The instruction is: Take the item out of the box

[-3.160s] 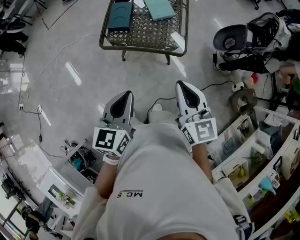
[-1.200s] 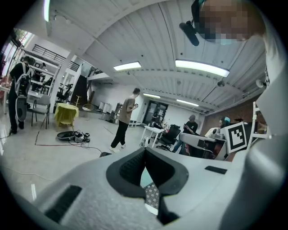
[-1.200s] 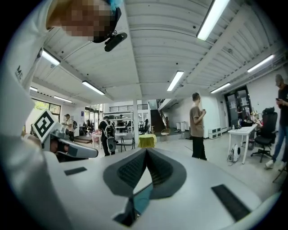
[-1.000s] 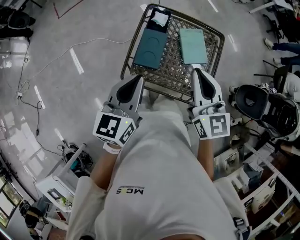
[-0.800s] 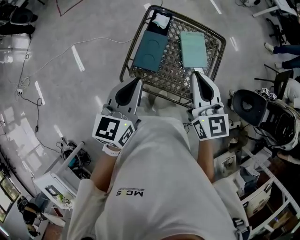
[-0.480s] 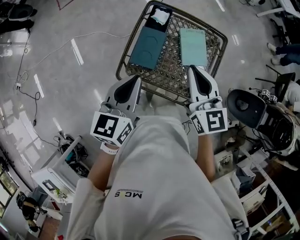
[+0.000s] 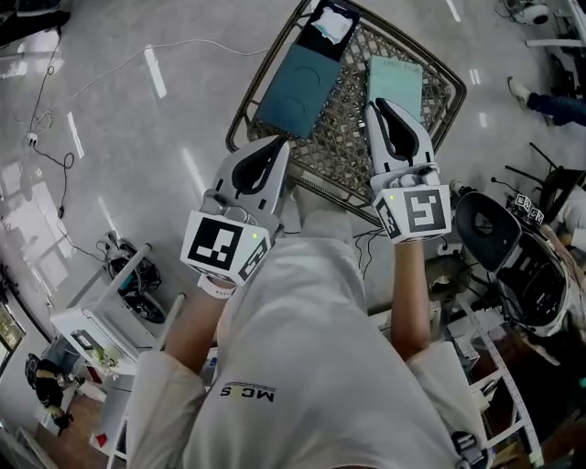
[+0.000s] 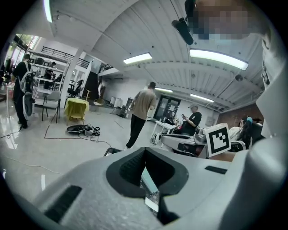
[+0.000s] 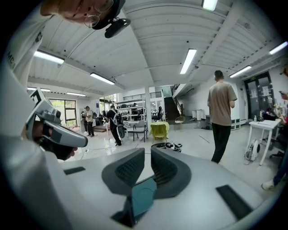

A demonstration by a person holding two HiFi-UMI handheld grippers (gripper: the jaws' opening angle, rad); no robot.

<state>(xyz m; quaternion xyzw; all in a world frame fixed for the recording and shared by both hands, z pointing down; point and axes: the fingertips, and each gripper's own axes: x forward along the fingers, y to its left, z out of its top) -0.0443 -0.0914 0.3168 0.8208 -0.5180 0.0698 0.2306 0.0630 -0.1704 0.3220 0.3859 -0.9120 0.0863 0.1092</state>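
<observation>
Head view: your left gripper [image 7: 275,151] and right gripper [image 7: 380,110] hover at the near edge of the lattice table [image 7: 240,119], apart from the dark teal box [image 7: 298,82]. The white item [image 7: 331,23] lies in the box's far end. Left gripper view: jaw tips meet, gripping nothing. Right gripper view: jaws stand a slit apart, empty.

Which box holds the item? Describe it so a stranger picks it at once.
On the wire-mesh table lie two flat teal pieces. It is the dark teal box on the left, not the pale teal piece beside it; a white item shows in its black far end.
</observation>
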